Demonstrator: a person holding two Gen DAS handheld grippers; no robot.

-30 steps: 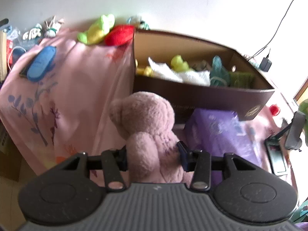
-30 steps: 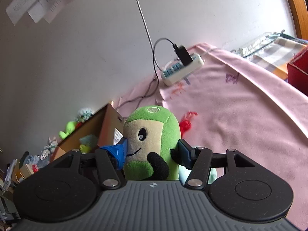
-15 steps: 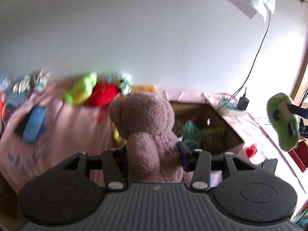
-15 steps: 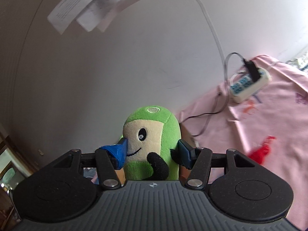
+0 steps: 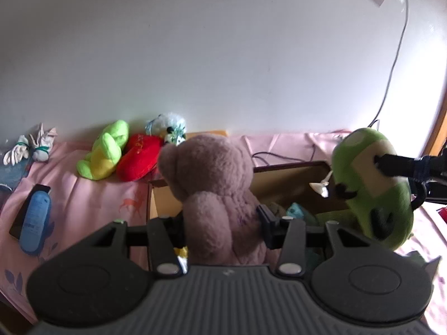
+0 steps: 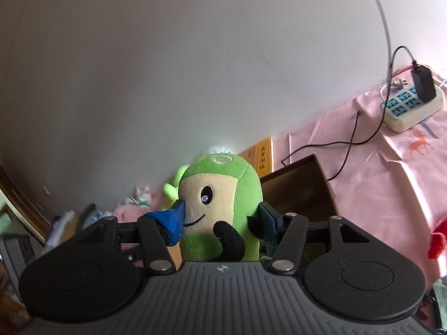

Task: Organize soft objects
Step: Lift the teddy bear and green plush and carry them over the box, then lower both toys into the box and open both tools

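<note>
Left hand-held gripper (image 5: pixel 220 223) pinching pink teddy bear (image 5: pixel 215 192), right hand-held gripper (image 6: pixel 220 217) pinching green plush (image 6: pixel 220 203), both above the brown box (image 5: pixel 290 187); squashy bodies may slip the pads or collide, landing outside the box.

White power strip (image 6: pixel 413 105) w/ black charger (image 6: pixel 424 81) on pink cloth (image 6: pixel 391 173).
</note>
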